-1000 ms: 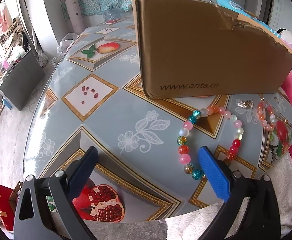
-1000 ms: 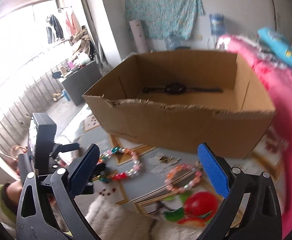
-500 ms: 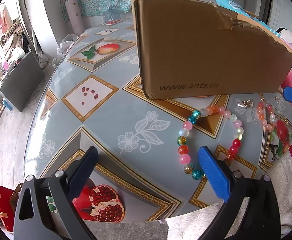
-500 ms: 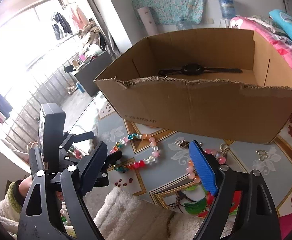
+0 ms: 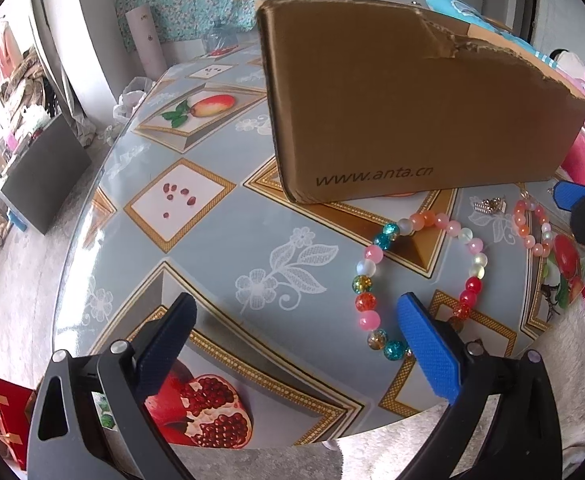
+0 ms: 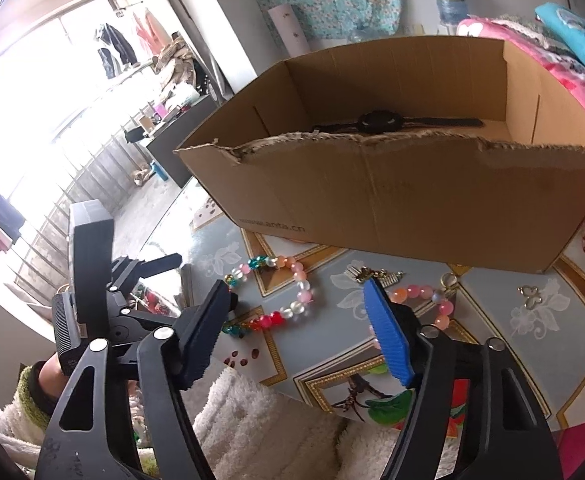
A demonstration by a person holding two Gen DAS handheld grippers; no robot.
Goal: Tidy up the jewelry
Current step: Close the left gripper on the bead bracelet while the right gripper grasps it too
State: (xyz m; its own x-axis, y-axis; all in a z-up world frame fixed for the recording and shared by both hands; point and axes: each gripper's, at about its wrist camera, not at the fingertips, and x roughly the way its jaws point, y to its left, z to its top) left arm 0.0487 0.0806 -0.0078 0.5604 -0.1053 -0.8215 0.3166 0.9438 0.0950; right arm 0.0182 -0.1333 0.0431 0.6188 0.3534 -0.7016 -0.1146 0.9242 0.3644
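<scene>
A big multicoloured bead bracelet (image 5: 416, 276) lies on the table in front of a cardboard box (image 5: 408, 120). A smaller pink-orange bead bracelet (image 5: 530, 226) lies to its right, with a small metal hair clip (image 5: 488, 205) near it. My left gripper (image 5: 296, 320) is open and empty, its right finger beside the big bracelet. My right gripper (image 6: 296, 300) is open and empty, just above the big bracelet (image 6: 276, 300) and the small bracelet (image 6: 424, 300). A black watch (image 6: 388, 122) lies inside the box (image 6: 412, 196). A metal clip (image 6: 376, 276) and a small metal trinket (image 6: 530, 295) lie on the table.
The table (image 5: 212, 200) has a glossy fruit-pattern cover, and its front edge is close below both grippers. Pink bedding (image 6: 584, 80) lies right of the box. A white fluffy sleeve (image 6: 272, 420) sits at the table's near edge.
My right gripper has dropped and moved forward towards the bracelets, and its tip now shows at the right edge of the left wrist view. My left gripper has hardly moved.
</scene>
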